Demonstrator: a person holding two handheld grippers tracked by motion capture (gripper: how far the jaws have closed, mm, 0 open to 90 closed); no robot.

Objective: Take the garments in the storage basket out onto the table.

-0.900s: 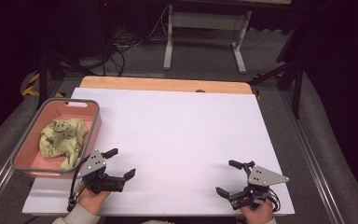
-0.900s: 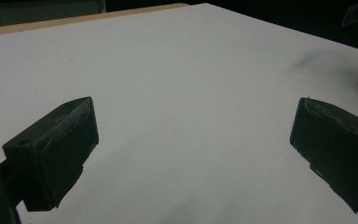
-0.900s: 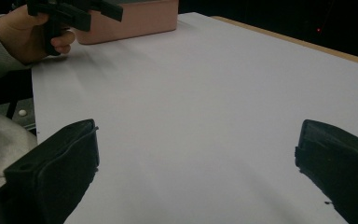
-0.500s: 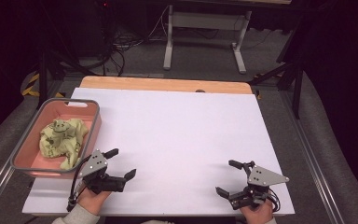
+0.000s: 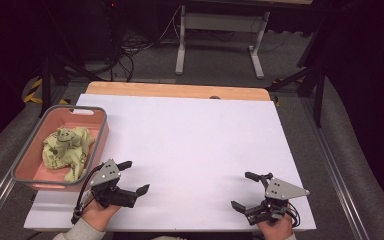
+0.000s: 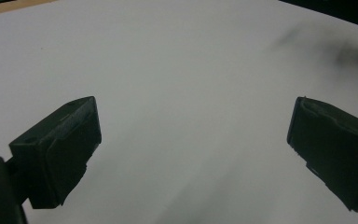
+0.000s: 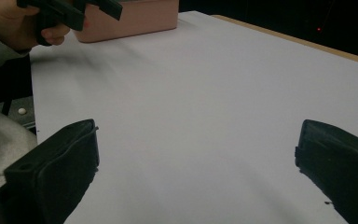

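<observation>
A pink bin (image 5: 25, 172) with a grey rim sits at the table's left edge, holding a crumpled yellow-green cloth (image 5: 67, 150). Just right of the bin's near corner, my left gripper (image 5: 133, 177) hovers near the front edge, open with nothing between its jaws. My right gripper (image 5: 245, 190) stands open and empty near the front right of the white board (image 5: 190, 145). In the left gripper view the gripper (image 6: 193, 135) spans bare white surface. The right gripper view has its own gripper (image 7: 196, 158) wide apart, with the pink bin (image 7: 135, 18) and the left hand (image 7: 14, 25) far off.
A wooden strip (image 5: 177, 91) runs along the table's far edge. Beyond it stand a white metal stand (image 5: 220, 35), cables and dark tripod legs (image 5: 312, 75) on the grey floor. Grey padded surfaces flank the table on both sides.
</observation>
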